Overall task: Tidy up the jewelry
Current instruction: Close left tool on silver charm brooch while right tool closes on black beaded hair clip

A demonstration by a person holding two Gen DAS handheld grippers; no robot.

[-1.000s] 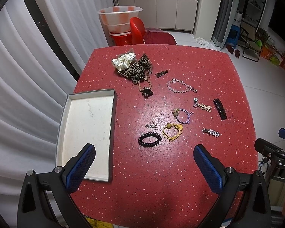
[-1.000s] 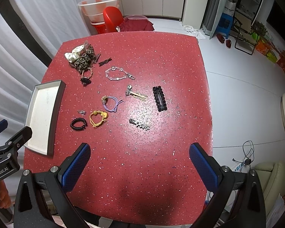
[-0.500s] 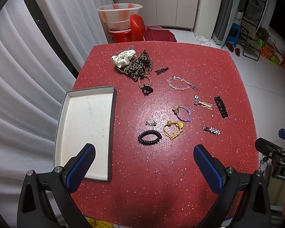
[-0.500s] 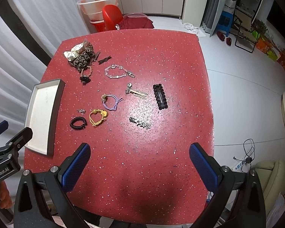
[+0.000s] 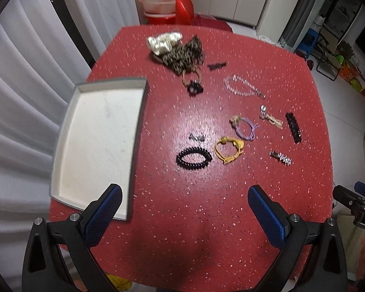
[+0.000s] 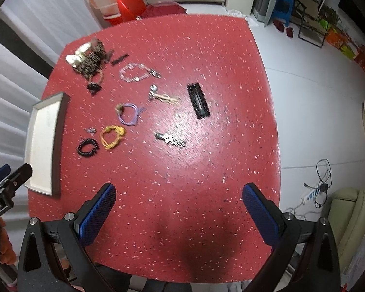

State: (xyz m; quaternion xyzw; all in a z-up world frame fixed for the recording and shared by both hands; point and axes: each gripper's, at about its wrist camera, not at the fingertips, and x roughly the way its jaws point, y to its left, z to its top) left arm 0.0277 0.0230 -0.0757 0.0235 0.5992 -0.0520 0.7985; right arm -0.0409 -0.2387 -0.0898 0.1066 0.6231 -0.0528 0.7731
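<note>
On red table (image 5: 206, 219), jewelry is scattered right of empty tray (image 5: 97, 141); nothing's been placed yet. Left gripper (image 5: 185, 209) & right gripper (image 6: 178, 206) are held wide open, empty. Thin black coil band (image 5: 194, 157) could be missed or pushed by pads.

A red speckled table (image 5: 182, 219) carried a grey tray (image 5: 133, 131). Right of the tray lay a black coil tie (image 5: 194, 158), yellow tie (image 5: 228, 149), purple tie (image 5: 245, 127) and black clip (image 5: 293, 127); scrunchies (image 5: 180, 48) lay beyond it.
</note>
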